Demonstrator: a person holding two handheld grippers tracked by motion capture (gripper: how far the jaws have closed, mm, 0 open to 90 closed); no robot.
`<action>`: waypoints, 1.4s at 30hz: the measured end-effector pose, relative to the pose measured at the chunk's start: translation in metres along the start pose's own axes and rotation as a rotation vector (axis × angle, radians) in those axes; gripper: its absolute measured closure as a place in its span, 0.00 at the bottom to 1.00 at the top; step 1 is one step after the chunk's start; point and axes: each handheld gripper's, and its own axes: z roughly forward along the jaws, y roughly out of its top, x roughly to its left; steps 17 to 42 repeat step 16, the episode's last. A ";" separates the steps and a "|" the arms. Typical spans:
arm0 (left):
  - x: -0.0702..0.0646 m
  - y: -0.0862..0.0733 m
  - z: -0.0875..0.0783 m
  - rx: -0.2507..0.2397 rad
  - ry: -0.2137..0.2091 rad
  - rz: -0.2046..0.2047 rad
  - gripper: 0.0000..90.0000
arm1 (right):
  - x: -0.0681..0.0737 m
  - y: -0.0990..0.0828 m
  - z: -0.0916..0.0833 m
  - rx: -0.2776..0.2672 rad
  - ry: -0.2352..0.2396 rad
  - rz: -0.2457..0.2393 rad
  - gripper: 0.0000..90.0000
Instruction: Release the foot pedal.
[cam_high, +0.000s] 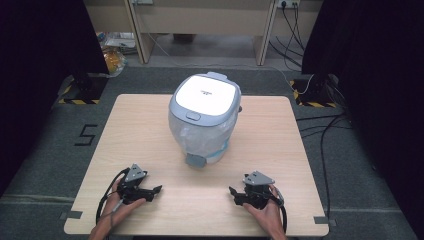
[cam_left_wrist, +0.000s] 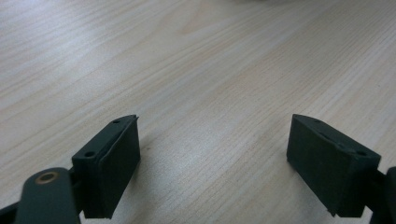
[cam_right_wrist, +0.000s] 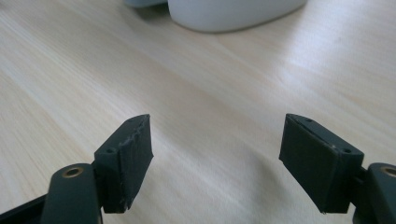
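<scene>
A rounded white and grey-blue plastic bin with a flat glossy lid and a clear bag liner bulging under its rim stands at the centre of the pale wooden table, a grey pedal jutting from its base toward the near edge. It sits squarely between the two hands, probably so that either can reach its lid or pedal without crossing over. The left gripper rests low in the lower left of the high view, its black jaws spread wide with nothing between them; in its own view, bare wood grain shows between the pads. The right gripper lies in the lower right, likewise spread wide and holding nothing, and its view catches the bin's white base at the top of the frame. Both point inward toward the bin, well apart from it, which looks like a ready or rest position.
</scene>
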 end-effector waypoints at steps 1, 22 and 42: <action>0.000 0.000 0.000 0.000 0.000 0.000 0.19 | -0.001 -0.004 -0.001 0.014 -0.004 0.004 0.28; 0.000 0.000 0.000 0.000 0.000 0.000 0.19 | -0.004 -0.012 -0.006 0.082 0.002 0.041 0.18; 0.000 0.000 0.000 0.000 0.000 0.000 0.19 | -0.004 -0.012 -0.006 0.082 0.002 0.041 0.18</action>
